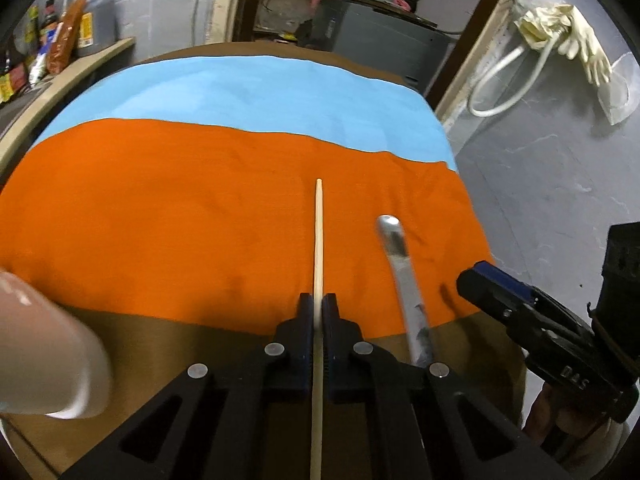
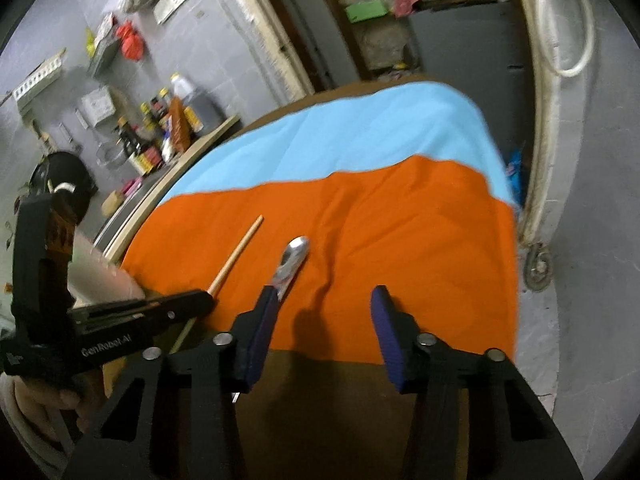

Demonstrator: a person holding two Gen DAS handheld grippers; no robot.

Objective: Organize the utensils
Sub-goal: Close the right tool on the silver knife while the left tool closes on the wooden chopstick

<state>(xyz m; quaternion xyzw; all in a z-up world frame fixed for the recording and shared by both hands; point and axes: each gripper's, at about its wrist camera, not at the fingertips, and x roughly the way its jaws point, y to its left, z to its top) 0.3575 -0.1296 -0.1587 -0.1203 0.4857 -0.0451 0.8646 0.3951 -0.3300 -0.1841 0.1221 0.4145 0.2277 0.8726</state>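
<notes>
A pale wooden chopstick (image 1: 319, 240) lies on the orange cloth (image 1: 160, 208), and my left gripper (image 1: 319, 300) is shut on its near part, with the stick running on between the jaws. A metal spoon (image 1: 400, 264) lies just right of it, bowl pointing away. From the right wrist view the chopstick (image 2: 236, 256) and spoon (image 2: 294, 256) lie side by side. My right gripper (image 2: 324, 296) stands open over the cloth. The spoon's handle runs under the right gripper's left finger (image 2: 264, 320), and nothing lies between its jaws. The left gripper (image 2: 200, 300) shows at the left.
A blue cloth (image 1: 240, 88) covers the far half of the brown table (image 1: 180, 328). A pale cup-like container (image 1: 48, 352) sits near the left gripper. Bottles (image 2: 160, 136) crowd a shelf at the left. The table's right edge drops to a grey floor (image 1: 540, 184).
</notes>
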